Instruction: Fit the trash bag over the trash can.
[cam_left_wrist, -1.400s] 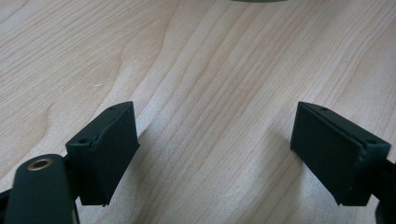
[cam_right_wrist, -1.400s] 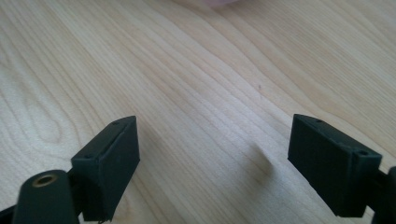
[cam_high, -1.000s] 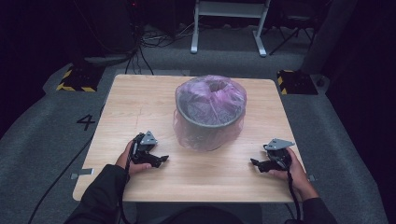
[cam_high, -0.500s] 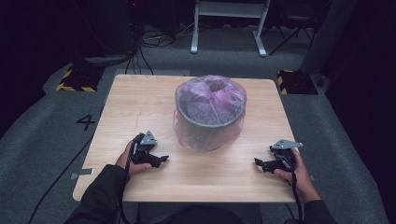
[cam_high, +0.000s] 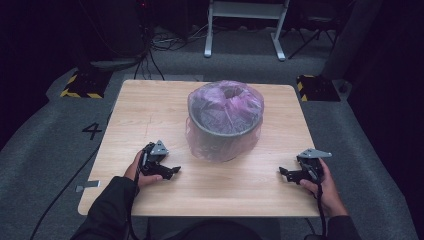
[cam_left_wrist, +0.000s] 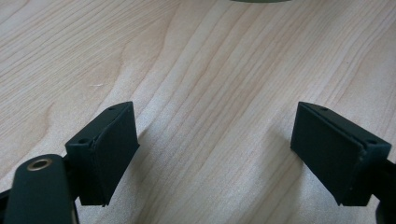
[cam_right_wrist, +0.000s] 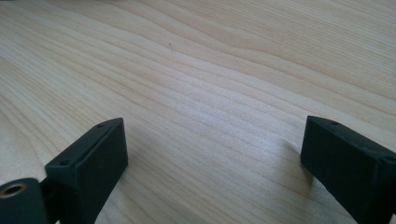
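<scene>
Flanking the bagged bin (cam_high: 225, 120), both grippers' jaws gape empty over bare tabletop (cam_high: 150, 110) near its front edge.

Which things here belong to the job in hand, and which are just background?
Job in hand:
- grey pot lined with pink plastic bag
- left claw, open
- right claw, open

Background:
- wooden table
- yellow-black floor blocks
- white stand
- floor cables

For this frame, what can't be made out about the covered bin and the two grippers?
- Bin contents: high view, hidden by the bunched purple plastic bag.
- Bin's far side and base: high view, hidden by its own body and the draped bag.
- Bin in the left gripper view: cut off by the top edge.
- Left gripper and right gripper pads: too small in the high view.
</scene>
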